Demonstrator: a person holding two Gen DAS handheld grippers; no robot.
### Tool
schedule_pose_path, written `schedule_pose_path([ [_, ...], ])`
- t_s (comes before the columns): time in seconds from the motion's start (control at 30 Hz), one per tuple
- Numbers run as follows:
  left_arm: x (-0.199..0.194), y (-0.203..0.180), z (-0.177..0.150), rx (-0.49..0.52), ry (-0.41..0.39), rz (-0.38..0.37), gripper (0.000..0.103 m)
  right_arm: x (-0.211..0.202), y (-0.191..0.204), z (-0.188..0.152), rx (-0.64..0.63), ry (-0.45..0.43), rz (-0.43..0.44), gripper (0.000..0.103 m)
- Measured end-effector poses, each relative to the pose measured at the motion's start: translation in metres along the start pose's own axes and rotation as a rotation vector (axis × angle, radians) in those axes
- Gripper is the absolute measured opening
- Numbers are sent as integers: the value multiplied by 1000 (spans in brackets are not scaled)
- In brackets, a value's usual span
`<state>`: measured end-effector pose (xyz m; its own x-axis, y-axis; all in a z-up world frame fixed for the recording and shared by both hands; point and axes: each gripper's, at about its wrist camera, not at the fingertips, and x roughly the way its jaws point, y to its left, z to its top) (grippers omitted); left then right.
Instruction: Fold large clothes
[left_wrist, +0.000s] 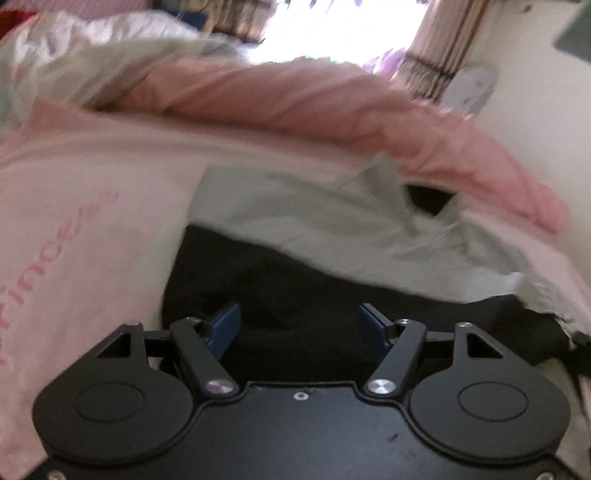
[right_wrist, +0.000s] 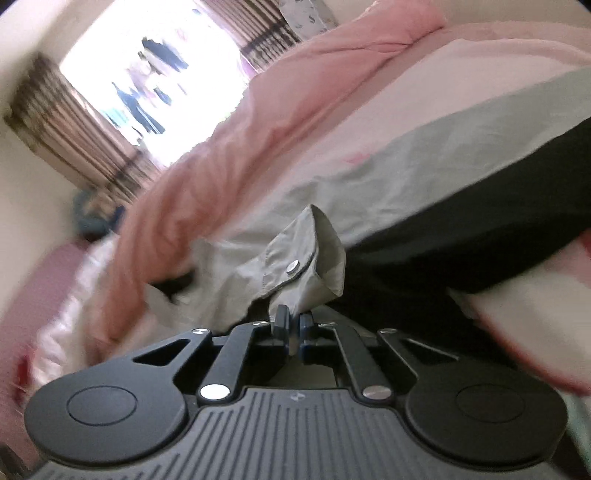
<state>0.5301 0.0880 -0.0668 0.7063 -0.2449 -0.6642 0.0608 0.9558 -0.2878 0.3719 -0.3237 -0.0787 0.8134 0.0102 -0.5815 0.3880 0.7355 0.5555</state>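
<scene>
A large grey-and-black garment lies on a pink bed. In the left wrist view its grey part (left_wrist: 314, 229) spreads across the middle and its black part (left_wrist: 295, 295) lies just ahead of my left gripper (left_wrist: 299, 325), which is open and empty above the black cloth. In the right wrist view my right gripper (right_wrist: 292, 325) is shut on the grey sleeve cuff (right_wrist: 295, 266), which has a metal snap button (right_wrist: 293, 266). The black part (right_wrist: 461, 221) runs to the right of the cuff.
A rumpled pink blanket (left_wrist: 295, 107) is bunched along the far side of the bed, also in the right wrist view (right_wrist: 229, 147). A pale pink sheet with pink lettering (left_wrist: 55, 258) lies left. Striped curtains (right_wrist: 74, 136) and a bright window (right_wrist: 147, 74) stand behind.
</scene>
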Motion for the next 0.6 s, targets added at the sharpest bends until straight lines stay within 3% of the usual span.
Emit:
schedule_pose_path([
  [0.1, 9, 13, -7, -13, 7, -13, 68, 4, -13, -7, 5, 22, -18, 12],
  [0.17, 7, 13, -6, -7, 18, -8, 68, -8, -11, -3, -5, 2, -43, 27],
  [0.23, 1, 11, 0, -18, 27, 1, 66, -23, 0, 2, -38, -65, -100, 28],
  [0.33, -13, 0, 13, 13, -23, -5, 66, -41, 29, 6, -164, -170, -44, 30],
  [0.47, -16, -18, 24, 59, -54, -15, 69, -23, 65, 4, -284, -134, -3, 30],
  [0.6, 5, -26, 20, 87, -10, 9, 69, 13, 68, -3, -305, -60, -48, 30],
])
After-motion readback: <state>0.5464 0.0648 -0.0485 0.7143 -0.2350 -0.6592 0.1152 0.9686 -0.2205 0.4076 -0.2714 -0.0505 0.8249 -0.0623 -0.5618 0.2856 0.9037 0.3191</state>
